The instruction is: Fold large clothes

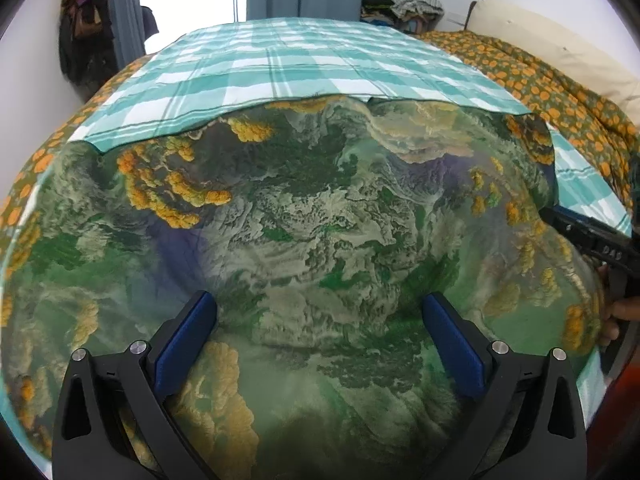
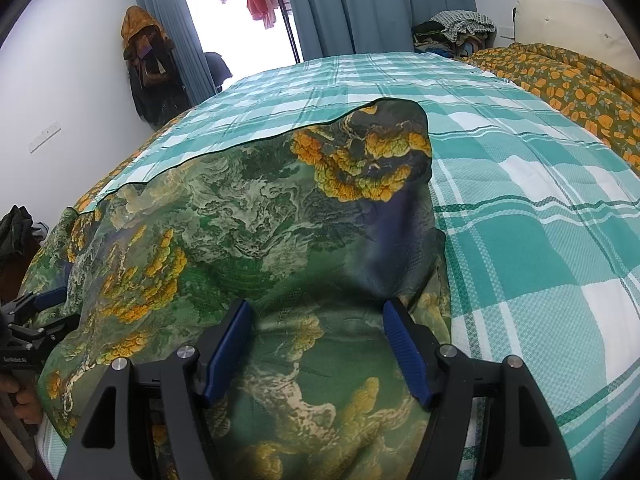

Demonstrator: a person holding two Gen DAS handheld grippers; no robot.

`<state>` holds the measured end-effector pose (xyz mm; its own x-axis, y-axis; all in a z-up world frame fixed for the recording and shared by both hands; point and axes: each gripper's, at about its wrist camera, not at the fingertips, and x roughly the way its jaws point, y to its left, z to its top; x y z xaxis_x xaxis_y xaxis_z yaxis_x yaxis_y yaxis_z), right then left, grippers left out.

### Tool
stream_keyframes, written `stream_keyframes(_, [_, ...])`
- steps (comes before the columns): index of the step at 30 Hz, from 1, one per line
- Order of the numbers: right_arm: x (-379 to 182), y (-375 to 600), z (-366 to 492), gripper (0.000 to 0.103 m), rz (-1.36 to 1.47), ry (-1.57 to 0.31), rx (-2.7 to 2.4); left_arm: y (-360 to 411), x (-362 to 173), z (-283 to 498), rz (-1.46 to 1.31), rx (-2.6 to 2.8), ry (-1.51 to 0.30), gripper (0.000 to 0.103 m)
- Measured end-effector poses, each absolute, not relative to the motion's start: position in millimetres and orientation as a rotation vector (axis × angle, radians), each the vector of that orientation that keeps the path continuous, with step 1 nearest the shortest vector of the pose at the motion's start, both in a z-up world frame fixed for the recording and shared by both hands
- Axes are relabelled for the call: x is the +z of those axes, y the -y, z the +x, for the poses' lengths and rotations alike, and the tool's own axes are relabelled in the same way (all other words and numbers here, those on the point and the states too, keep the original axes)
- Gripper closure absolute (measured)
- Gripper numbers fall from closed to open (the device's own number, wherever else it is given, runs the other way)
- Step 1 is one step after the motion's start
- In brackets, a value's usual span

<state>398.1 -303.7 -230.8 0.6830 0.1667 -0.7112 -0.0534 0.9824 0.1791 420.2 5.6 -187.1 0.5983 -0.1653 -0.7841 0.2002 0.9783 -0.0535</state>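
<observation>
Spread flat on the checked sheet point(image 2: 540, 240) for folding, green cloth point(image 1: 304, 216) under left gripper point(image 1: 320, 308) and right gripper point(image 2: 318, 316), both released, grasping nothing

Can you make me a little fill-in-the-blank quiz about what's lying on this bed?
1. The green printed garment lies on a teal-and-white ____ bedsheet.
2. The garment's clusters of flowers are mostly ____.
3. The pads of the right gripper are coloured ____.
4. Both the left gripper and the right have their jaws ____.

Missing words: checked; orange; blue; open
</observation>
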Motion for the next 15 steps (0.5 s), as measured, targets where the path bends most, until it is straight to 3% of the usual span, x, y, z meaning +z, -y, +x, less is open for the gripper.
stream_keyframes(4, [-218.5, 301.6, 396.5, 0.033, 0.142, -0.834, 0.081, -10.3, -174.3, 398.4, 0.01, -0.251, -0.9, 0.002])
stream_keyframes(10, [-176.3, 292.6, 351.6, 0.033, 0.191, -0.775, 0.052, -10.2, -196.3, 392.5, 0.039, -0.26, -0.909, 0.001])
stream_keyframes(15, [-186.3, 288.2, 323.3, 0.033, 0.203, -0.798, 0.081, -7.9, -198.4, 394.4, 0.052, -0.262, -0.915, 0.001])
